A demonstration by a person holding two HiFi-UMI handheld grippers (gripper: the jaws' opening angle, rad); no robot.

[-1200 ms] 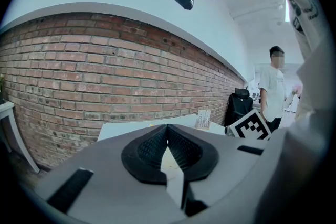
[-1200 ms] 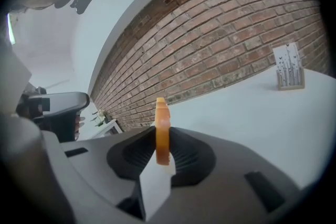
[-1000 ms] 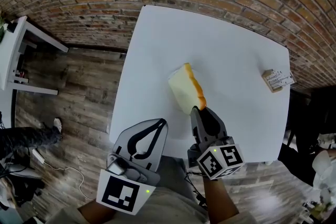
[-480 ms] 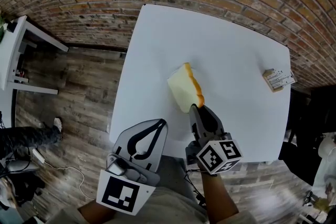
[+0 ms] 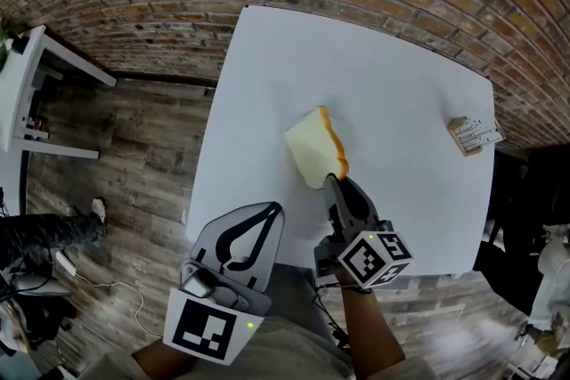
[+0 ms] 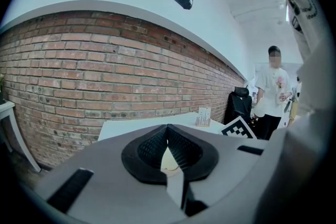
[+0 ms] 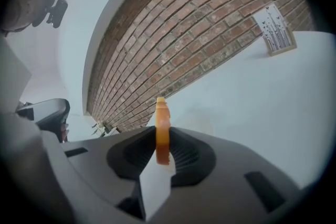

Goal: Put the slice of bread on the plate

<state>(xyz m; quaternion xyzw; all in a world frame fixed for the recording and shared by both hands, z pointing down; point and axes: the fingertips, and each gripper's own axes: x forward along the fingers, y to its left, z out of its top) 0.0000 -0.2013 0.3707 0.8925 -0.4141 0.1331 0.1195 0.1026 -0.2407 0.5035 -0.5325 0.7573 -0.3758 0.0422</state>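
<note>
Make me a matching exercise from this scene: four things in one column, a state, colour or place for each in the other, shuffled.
1 slice of bread
2 left gripper
3 right gripper
4 small card

A shut, nothing between its jaws
B near the right edge of the table
C clamped on the bread
D pale yellow, orange crust

Pairs: 1-D, 2-A, 3-C, 4-B

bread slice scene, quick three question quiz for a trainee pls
1. True or false: the left tongs grip the bread slice.
2. In the head view, what stands near the table's right edge? A) a small printed card B) a mug C) a bowl
3. Is any plate in sight on the table?
Key: 1 false, the right tongs hold it; 2 A; 3 no.
</note>
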